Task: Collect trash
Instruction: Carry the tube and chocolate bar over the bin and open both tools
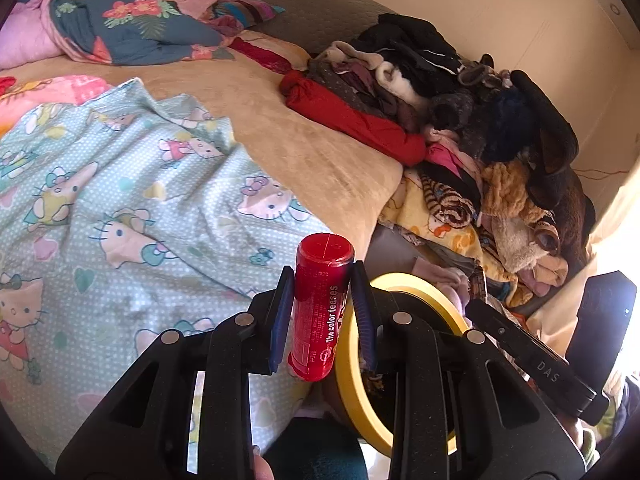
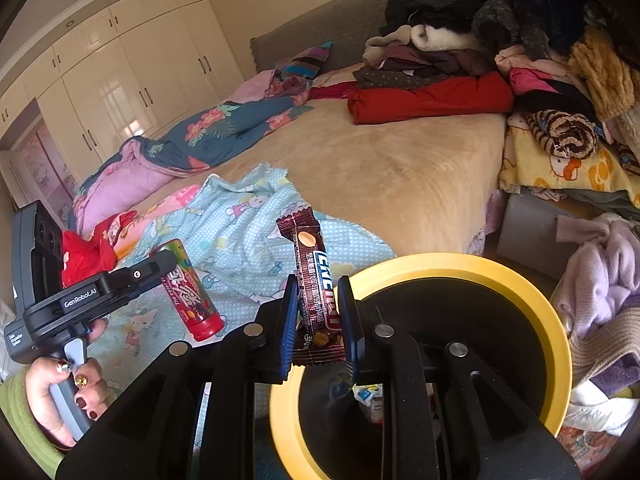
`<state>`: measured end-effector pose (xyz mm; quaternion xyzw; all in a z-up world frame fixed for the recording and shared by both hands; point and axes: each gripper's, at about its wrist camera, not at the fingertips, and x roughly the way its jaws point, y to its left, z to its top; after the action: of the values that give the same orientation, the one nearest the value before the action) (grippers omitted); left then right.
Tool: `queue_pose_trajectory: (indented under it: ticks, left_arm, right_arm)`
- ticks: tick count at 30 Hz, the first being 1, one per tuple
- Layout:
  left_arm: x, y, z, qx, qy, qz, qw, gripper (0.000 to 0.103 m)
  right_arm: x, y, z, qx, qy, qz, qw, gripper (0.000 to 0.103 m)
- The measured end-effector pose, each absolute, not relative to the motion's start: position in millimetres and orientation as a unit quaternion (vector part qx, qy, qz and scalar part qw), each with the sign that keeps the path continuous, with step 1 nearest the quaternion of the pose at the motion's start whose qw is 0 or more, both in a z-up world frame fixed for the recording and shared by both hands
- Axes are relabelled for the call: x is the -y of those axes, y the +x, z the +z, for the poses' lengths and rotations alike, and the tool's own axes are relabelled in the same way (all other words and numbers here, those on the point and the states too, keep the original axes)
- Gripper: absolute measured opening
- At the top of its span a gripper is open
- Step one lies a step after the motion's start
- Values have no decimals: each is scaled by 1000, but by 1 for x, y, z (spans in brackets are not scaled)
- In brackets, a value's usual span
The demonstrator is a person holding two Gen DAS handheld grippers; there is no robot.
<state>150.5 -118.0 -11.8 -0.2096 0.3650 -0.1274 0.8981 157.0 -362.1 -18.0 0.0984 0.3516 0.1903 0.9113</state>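
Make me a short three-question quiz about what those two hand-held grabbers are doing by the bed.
1. True or false: the left gripper is shut on the red cylindrical plastic tube.
2. What does the right gripper hold?
A. a sock
B. the brown foil snack wrapper
C. a spoon
3. Fill in: the round black bin with the yellow rim stands beside the ____.

Key: 1 true. 2 B. 3 the bed with the tan blanket.

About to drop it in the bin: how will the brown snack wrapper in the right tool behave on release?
The brown snack wrapper looks thin and crinkled, so probably light and floppy. It may flutter rather than drop straight, though the yellow-rimmed bin opens just beyond the right tool.
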Motion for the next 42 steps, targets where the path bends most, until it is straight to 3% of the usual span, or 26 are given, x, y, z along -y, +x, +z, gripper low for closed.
queue_pose_trajectory:
  ticks: [17, 33, 42]
  left_arm:
    - [196, 145, -8, -380, -164, -206, 887, 22]
    - [255, 142, -39, -428, -116, -261, 857, 23]
    - [282, 151, -61, -460, -96, -273, 839, 24]
  right_arm:
    - [430, 151, -28, -350, 147, 129, 916, 19]
    - [474, 146, -39, -356, 186, 97, 911, 22]
    - [490, 139, -39, -350, 204, 85, 910, 48]
